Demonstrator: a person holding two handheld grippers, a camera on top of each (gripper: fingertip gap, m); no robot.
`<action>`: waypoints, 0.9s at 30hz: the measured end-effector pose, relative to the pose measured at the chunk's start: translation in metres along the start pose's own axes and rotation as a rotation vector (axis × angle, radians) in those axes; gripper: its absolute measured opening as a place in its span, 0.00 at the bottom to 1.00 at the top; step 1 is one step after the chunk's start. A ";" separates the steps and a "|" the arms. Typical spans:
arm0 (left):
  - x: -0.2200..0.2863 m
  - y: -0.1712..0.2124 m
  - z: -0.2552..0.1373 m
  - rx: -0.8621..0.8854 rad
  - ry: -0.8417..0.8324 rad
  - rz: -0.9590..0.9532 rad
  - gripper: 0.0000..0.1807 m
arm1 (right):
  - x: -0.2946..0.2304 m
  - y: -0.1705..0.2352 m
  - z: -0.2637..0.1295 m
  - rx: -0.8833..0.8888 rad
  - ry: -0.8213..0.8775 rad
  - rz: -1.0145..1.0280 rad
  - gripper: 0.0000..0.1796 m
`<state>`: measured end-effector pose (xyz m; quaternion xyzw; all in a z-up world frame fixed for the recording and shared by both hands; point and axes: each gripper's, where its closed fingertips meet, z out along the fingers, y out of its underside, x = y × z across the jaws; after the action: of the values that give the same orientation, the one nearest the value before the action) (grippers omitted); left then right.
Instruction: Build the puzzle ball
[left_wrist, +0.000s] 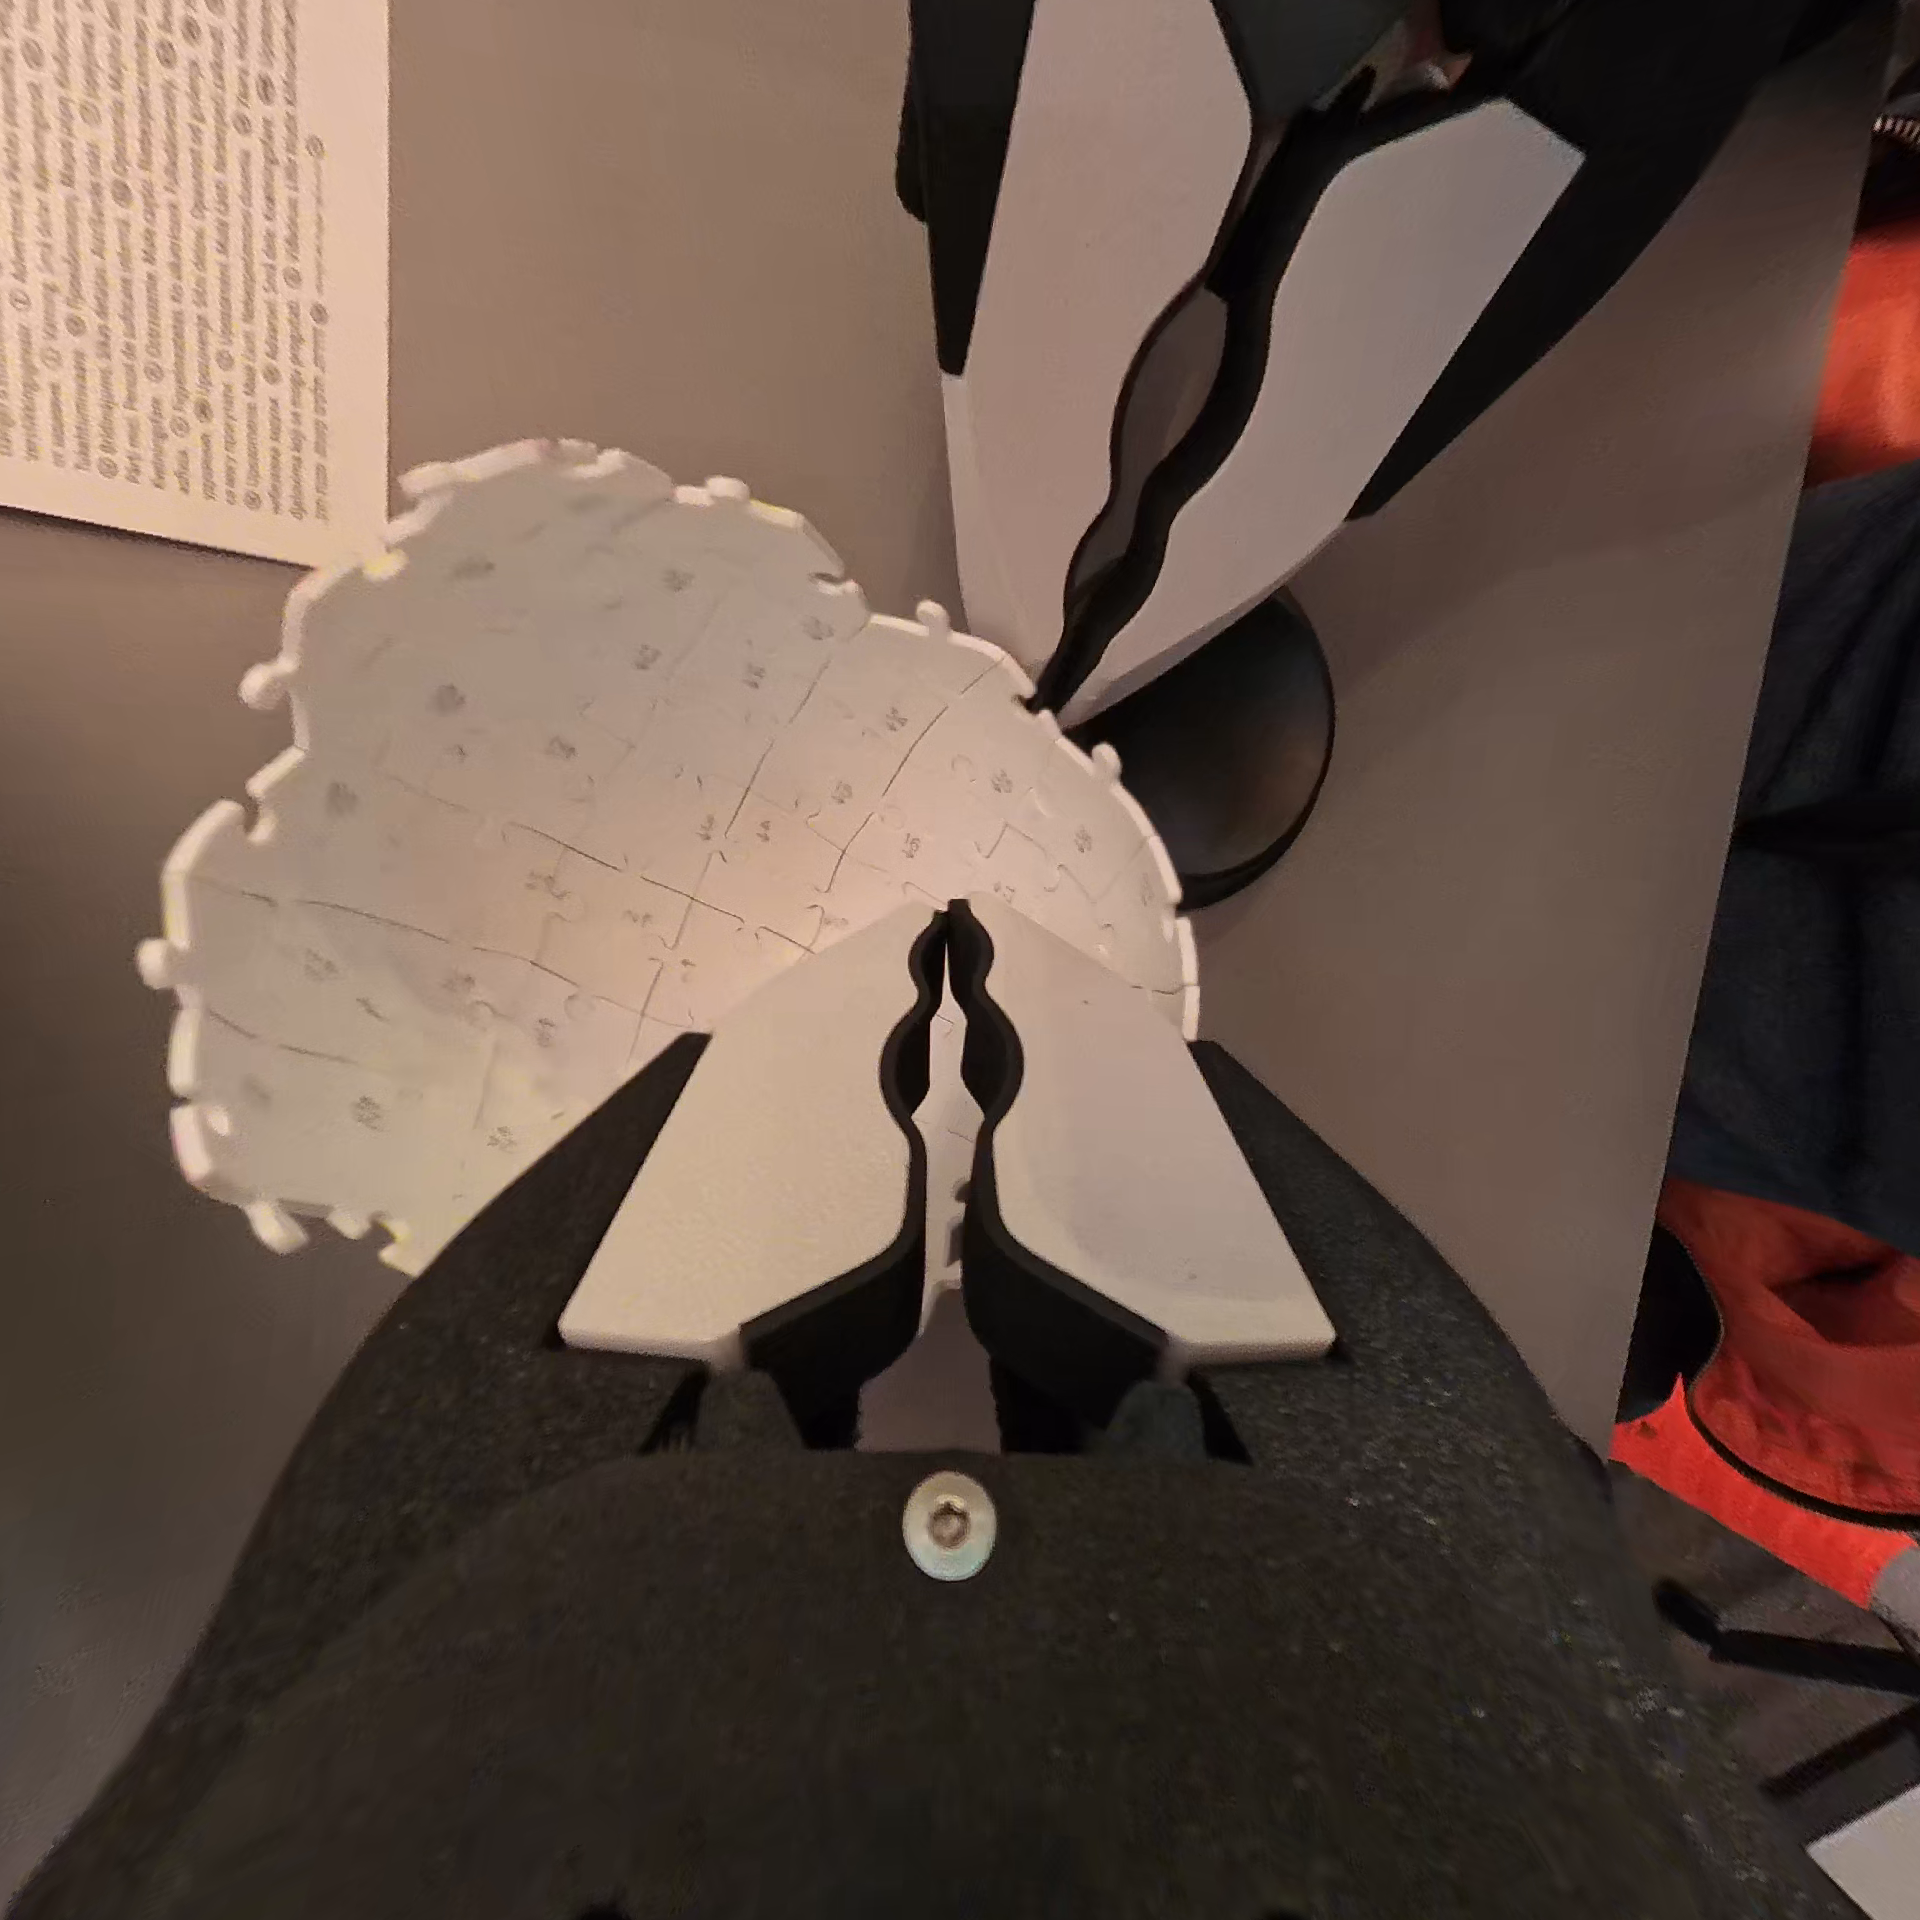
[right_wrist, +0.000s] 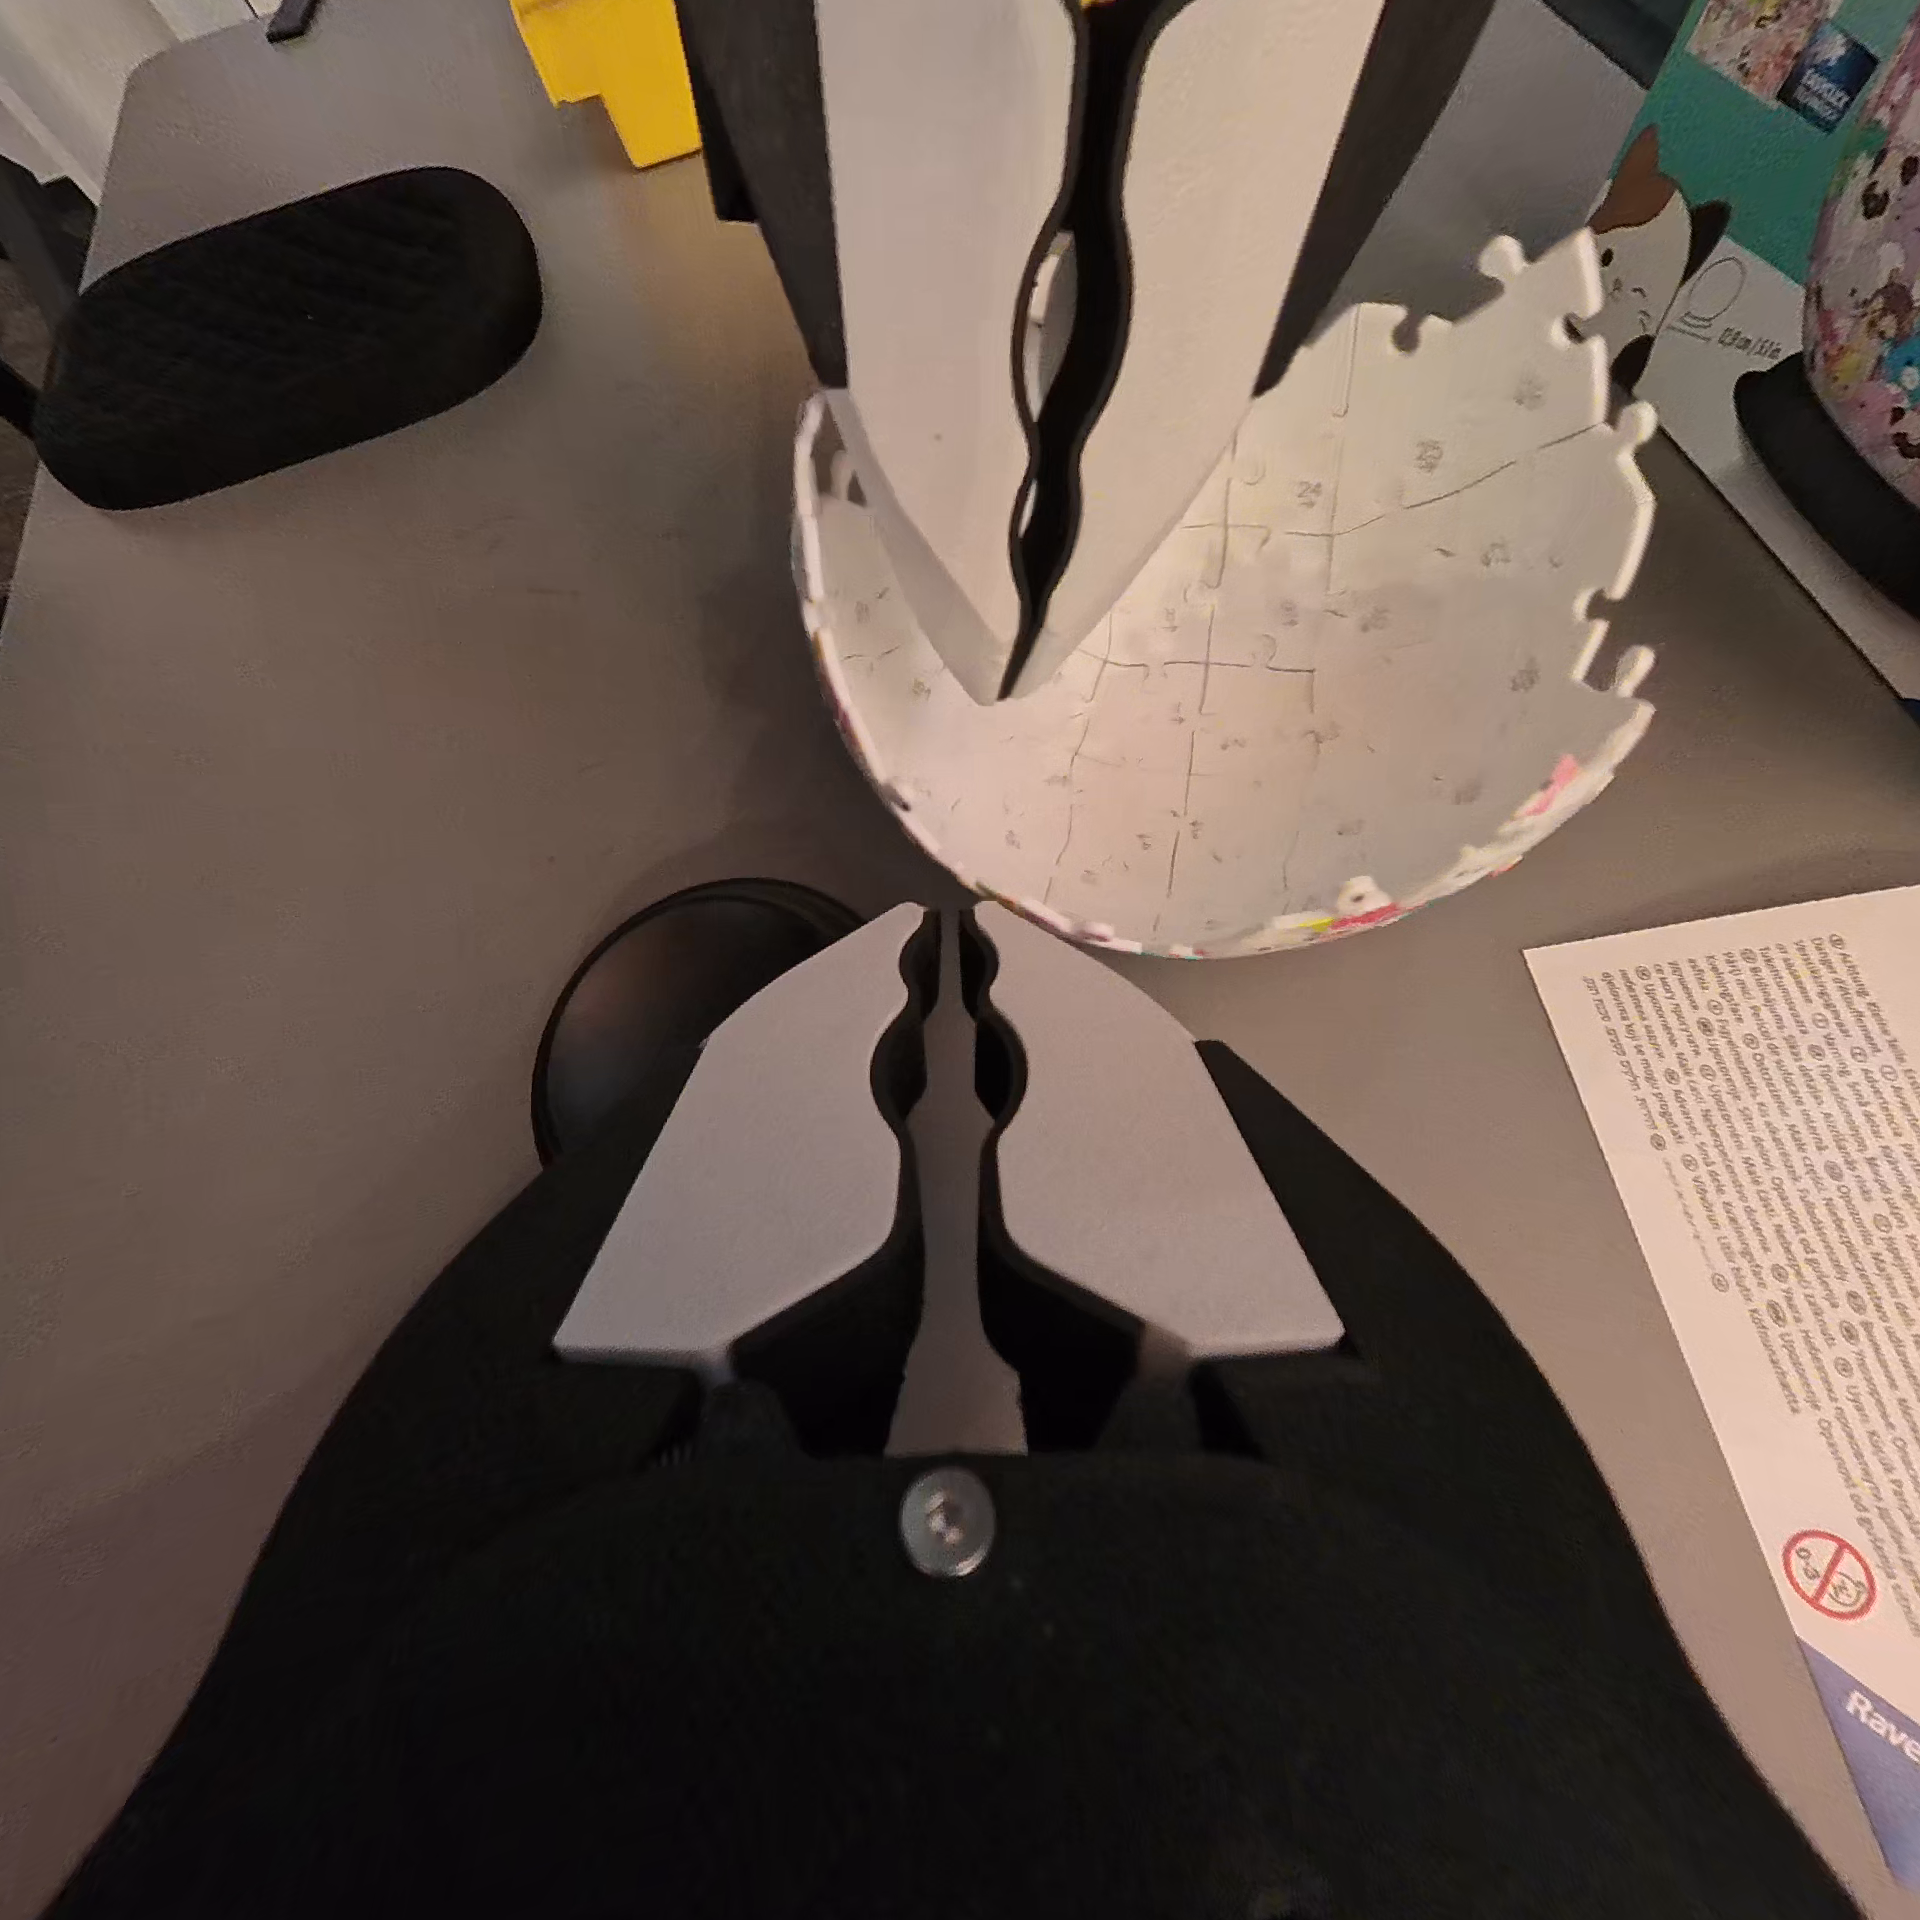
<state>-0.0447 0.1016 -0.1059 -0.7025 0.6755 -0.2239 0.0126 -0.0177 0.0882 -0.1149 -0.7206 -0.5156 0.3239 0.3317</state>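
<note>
Gripping half-built puzzle ball rim | left gripper | right gripper closed beside rim

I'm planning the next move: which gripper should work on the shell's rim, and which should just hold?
Right. The left gripper is clamped on the puzzle shell, steadying it, so it should hold on. The right gripper has its tips at the shell's rim, probably best placed to press there.
</note>
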 end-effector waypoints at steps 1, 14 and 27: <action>0.001 0.002 0.001 -0.010 0.001 0.004 0.00 | 0.000 0.000 0.000 -0.003 0.001 -0.001 0.02; 0.005 0.003 0.001 -0.025 0.020 0.000 0.00 | 0.001 0.003 -0.005 0.012 0.032 0.086 0.03; 0.005 0.001 0.011 -0.105 0.048 0.022 0.00 | -0.018 0.003 0.004 0.013 -0.024 0.241 0.01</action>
<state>-0.0419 0.0938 -0.1146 -0.6890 0.6942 -0.2048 -0.0379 -0.0245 0.0709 -0.1172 -0.7713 -0.4269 0.3733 0.2890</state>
